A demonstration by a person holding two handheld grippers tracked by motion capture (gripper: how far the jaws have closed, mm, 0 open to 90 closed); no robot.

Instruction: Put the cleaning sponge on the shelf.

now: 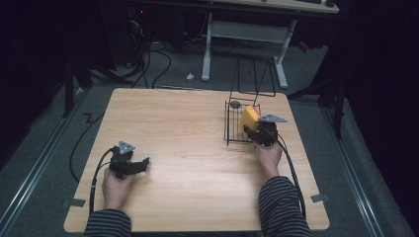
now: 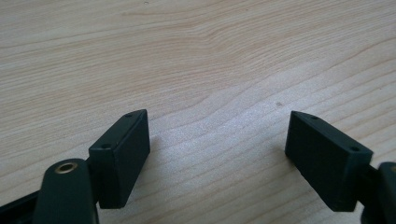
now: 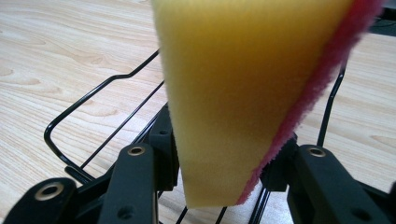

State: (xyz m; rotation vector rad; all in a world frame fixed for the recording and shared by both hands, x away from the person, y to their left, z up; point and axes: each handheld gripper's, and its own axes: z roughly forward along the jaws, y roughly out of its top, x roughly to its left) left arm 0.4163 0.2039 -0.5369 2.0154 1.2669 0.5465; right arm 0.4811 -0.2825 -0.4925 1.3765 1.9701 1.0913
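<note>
A yellow sponge [image 1: 249, 118] with a pink scouring side stands upright between the jaws of my right gripper [image 1: 253, 131], over a black wire rack [image 1: 232, 134] at the table's right rear. In the right gripper view the sponge [image 3: 247, 93] rises from between the pads, the right gripper [image 3: 219, 163] is shut on its lower end, and the rack's wires [image 3: 70, 121] lie just beneath. My left gripper [image 1: 142, 163] rests low at the front left of the table. In the left gripper view the left gripper [image 2: 217, 140] is open, with bare wood between its pads.
The wooden table [image 1: 188, 148] is wide and bare between the two hands. A small dark round thing [image 1: 235, 104] lies at the rack's far corner. A wire frame [image 1: 254, 79] stands up behind the rack. Cables trail from both grippers toward the front edge.
</note>
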